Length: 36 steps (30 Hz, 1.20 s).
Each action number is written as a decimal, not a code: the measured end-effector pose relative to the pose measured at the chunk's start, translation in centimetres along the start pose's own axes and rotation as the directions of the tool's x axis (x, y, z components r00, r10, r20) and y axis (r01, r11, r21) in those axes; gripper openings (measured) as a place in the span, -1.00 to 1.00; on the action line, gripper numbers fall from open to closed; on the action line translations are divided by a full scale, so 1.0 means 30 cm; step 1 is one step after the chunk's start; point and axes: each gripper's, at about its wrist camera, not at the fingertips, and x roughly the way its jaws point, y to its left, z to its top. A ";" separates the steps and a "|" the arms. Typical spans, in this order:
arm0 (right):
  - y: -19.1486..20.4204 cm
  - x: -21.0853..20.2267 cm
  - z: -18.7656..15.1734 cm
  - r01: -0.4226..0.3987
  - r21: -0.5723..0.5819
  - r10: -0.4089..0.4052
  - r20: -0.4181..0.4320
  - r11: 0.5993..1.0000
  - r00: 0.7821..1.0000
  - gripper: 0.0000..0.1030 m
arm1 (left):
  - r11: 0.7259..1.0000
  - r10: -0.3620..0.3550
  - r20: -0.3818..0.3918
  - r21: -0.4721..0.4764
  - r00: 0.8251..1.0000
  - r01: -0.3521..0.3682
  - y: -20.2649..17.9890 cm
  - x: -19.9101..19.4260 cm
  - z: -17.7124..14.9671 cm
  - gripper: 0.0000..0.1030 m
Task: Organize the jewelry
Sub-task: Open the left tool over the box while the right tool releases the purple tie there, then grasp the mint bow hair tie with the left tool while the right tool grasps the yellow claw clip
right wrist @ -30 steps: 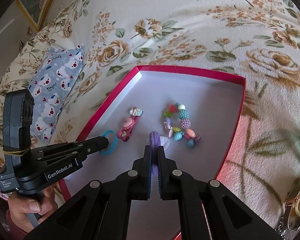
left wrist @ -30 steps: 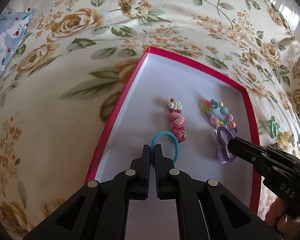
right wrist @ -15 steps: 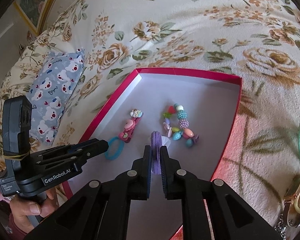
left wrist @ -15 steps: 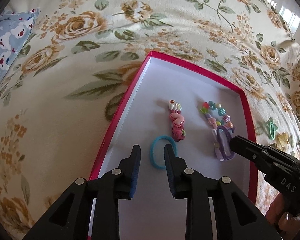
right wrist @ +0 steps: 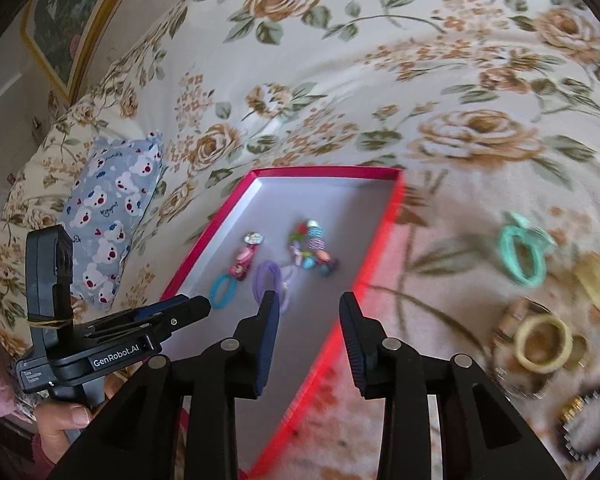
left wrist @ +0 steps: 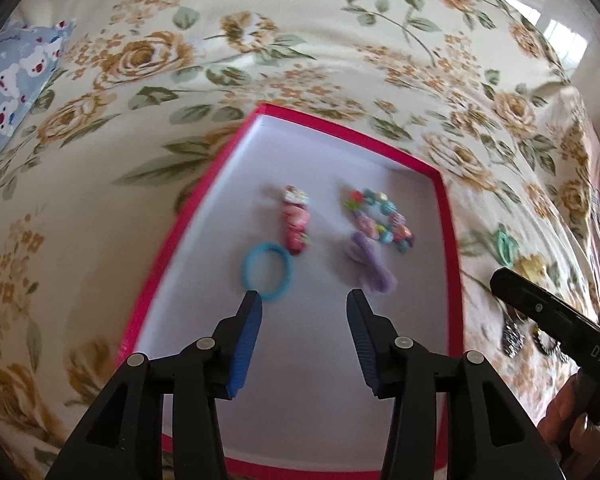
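Observation:
A red-rimmed box with a white floor lies on a floral bedspread. In it lie a blue hair tie, a pink hair clip, a colourful bead bracelet and a purple hair tie. My left gripper is open and empty just above the near side of the blue tie. My right gripper is open and empty over the box's right rim, near the purple tie. The right gripper also shows at the right edge of the left view.
On the bedspread right of the box lie a teal hair tie, a yellow clip, a cream ring on a watch and a dark chain bracelet. A blue bear-print pillow lies at the left.
Both grippers opened and pulled back. The blue tie and the purple tie now lie released on the box floor. The right gripper shifted right toward the box rim.

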 end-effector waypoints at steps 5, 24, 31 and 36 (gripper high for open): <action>-0.074 -0.079 -0.034 0.034 0.036 -0.035 0.019 0.999 0.999 -0.34 | 0.999 -0.033 -0.004 0.041 0.999 0.033 -0.061 -0.024 -0.012 -0.13; -0.357 -0.330 -0.111 0.170 0.174 -0.187 0.086 0.970 0.979 -0.33 | 0.981 -0.115 -0.040 0.150 0.993 0.120 -0.286 -0.002 0.004 -0.09; -0.415 -0.358 -0.101 0.186 0.198 -0.210 0.105 0.962 0.972 -0.33 | 0.972 -0.128 -0.057 0.189 0.990 0.137 -0.359 0.032 0.024 -0.08; -0.449 -0.342 -0.064 0.198 0.189 -0.219 0.097 0.962 0.971 -0.33 | 0.964 -0.146 -0.075 0.214 0.986 0.159 -0.420 0.086 0.060 -0.08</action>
